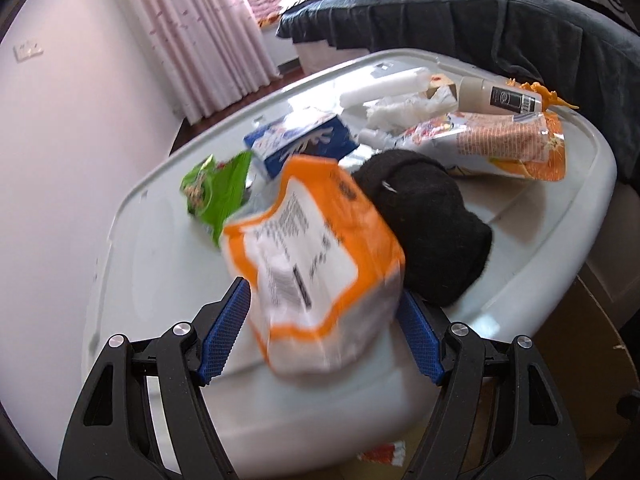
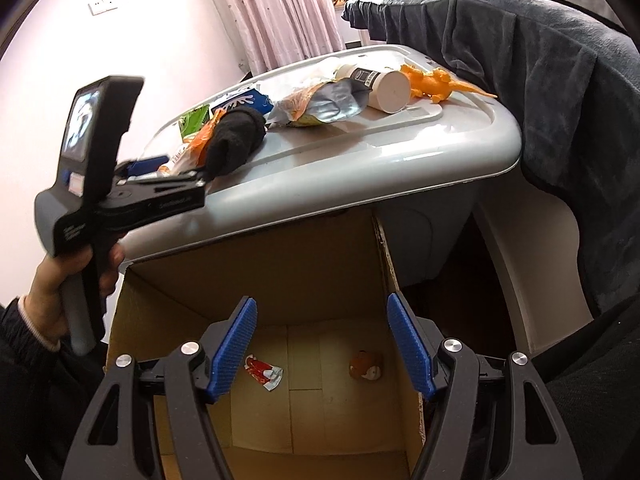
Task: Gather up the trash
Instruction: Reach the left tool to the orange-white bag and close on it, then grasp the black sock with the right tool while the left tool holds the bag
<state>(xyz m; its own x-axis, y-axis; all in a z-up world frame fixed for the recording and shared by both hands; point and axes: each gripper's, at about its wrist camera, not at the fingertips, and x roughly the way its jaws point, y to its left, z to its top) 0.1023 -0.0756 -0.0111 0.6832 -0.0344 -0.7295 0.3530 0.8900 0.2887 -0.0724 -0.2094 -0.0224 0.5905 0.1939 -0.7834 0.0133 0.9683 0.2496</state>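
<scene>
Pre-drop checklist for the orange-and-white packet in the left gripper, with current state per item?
1. Left gripper on the orange-and-white packet: the blue pads flank its lower end, but the packet is motion-blurred. Firm grip: cannot tell.
2. Cardboard box open below the white lid surface: ok.
3. Room in the box: only a red-and-white wrapper and a small brown item on its floor: ok.
4. Right gripper open and empty, but hanging over the box mouth. Drop path: not ok.
5. Black sock right beside the packet. Touching or snagging: cannot tell.
</scene>
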